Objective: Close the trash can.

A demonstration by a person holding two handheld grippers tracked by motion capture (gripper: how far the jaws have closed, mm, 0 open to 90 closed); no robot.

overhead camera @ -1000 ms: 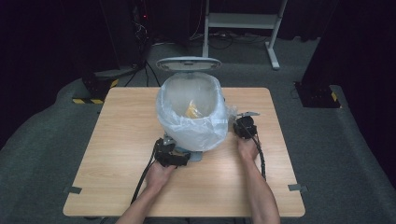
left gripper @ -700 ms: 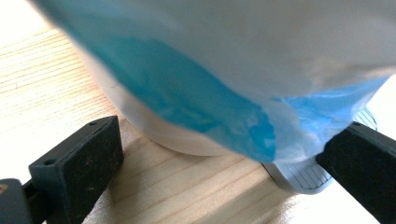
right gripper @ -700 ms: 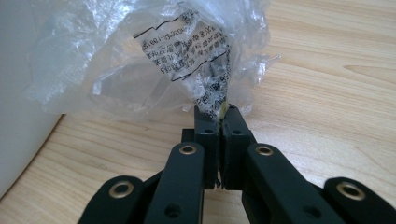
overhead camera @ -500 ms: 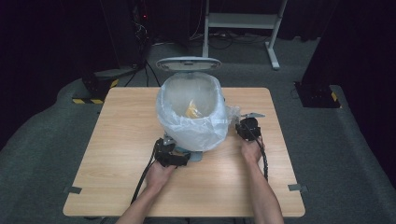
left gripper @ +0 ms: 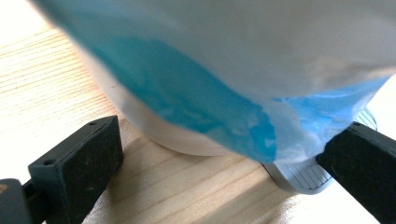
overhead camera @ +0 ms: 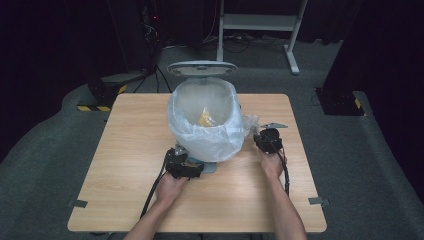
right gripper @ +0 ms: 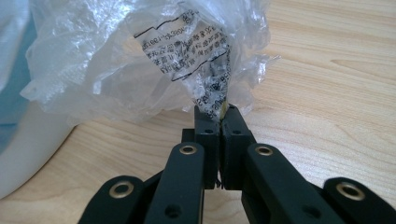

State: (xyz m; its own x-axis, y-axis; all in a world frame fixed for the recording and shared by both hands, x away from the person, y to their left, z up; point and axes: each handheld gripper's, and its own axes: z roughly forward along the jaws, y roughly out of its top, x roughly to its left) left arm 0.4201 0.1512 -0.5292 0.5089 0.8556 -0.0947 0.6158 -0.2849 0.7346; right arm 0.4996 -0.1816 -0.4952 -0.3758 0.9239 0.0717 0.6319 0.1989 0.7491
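Bin sits centre frame in the high view, on the wooden surface, lid flipped up at the back, clear bag liner draped over the rim, something yellow down inside. Right gripper is just right of the bin, lower right of the rim, clamped tight on a bunched corner of the liner; in the right gripper view the jaws meet on a twist of printed plastic right at the tips, film fanning up and left from there, bin's white wall at the left edge. Left gripper is at the bin's foot, bottom centre, jaws spread wide with the bin base and the grey pedal between them; pads not pressing on anything that I can see. Versus a second ago: right gripper has drifted a bit right and toward the bottom of the frame, away from the bin wall, liner corner pulled out with it. Left gripper unchanged, same spot.
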